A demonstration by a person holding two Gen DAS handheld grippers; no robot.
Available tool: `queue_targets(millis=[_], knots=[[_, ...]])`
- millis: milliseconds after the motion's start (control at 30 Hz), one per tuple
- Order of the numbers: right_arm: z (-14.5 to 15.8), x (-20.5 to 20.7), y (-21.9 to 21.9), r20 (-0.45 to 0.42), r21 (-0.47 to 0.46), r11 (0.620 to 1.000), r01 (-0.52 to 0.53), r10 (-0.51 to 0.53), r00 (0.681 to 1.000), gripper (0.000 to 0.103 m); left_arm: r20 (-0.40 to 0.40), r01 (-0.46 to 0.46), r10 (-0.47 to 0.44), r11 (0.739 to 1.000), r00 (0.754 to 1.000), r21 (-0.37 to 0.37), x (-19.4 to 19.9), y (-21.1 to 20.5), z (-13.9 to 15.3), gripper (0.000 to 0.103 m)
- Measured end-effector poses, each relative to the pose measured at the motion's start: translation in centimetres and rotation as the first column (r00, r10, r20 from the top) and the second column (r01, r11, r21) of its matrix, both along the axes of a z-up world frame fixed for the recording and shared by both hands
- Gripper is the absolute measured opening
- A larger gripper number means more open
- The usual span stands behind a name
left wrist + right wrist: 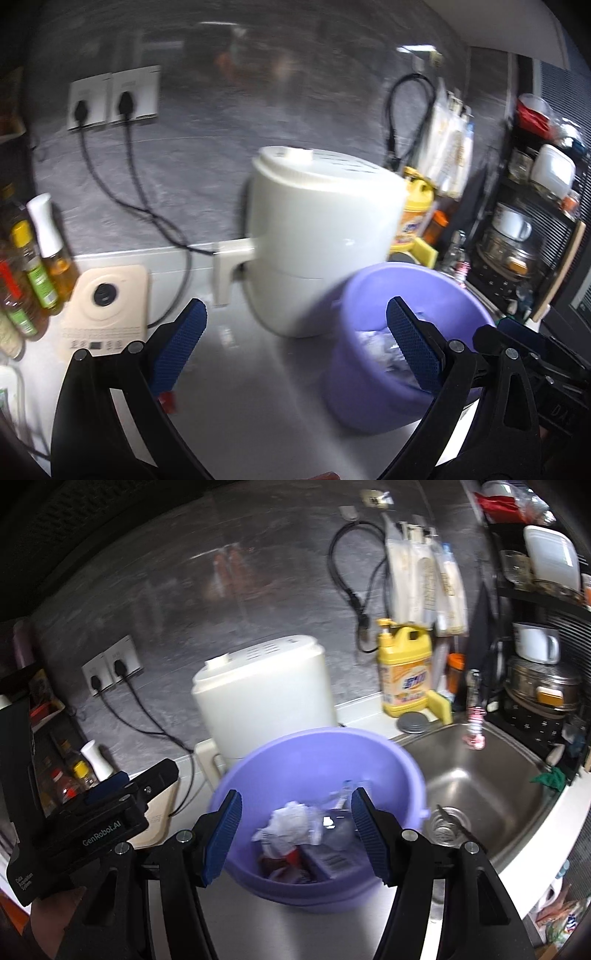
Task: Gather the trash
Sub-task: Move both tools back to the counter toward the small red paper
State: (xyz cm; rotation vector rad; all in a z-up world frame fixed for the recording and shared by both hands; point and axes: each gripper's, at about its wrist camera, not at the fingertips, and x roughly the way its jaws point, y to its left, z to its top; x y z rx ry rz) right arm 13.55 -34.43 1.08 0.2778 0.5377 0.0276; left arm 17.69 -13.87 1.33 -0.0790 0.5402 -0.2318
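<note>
A purple plastic basin (317,753) stands on the counter beside the sink. It holds crumpled white paper (291,821), clear plastic, a red wrapper and a small box. My right gripper (297,795) hovers over the near side of the basin, open, and its pads touch nothing. My left gripper (297,306) is to the left of the basin (373,295) with its jaws spread wide and nothing between them. A small red scrap (168,400) lies on the counter by its left finger.
A white round appliance (321,236) stands right behind the basin, its cord running to wall sockets (114,98). Oil bottles (33,266) and a beige device (107,306) line the left. The steel sink (480,775), yellow detergent bottle (406,668) and a dish rack (543,686) are on the right.
</note>
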Motion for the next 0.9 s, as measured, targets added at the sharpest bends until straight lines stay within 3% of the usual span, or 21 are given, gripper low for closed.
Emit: queue_targets(millis=[700,900], knots=[[-0.9,3.4,10.8,-0.035,-0.016,0.974,-0.226,0.225,0.974,0.062,-0.064,-0.208,0.209,0.978,0.976,0.017,-1.3,11.0,-2.1,0.097],[-1.8,3.8,12.8,-0.059,-0.034,0.965,-0.26,0.258,0.964,0.071,-0.092,-0.249,0.25,0.968,0.964,0.022,-1.2,13.0,-3.5,0.097]])
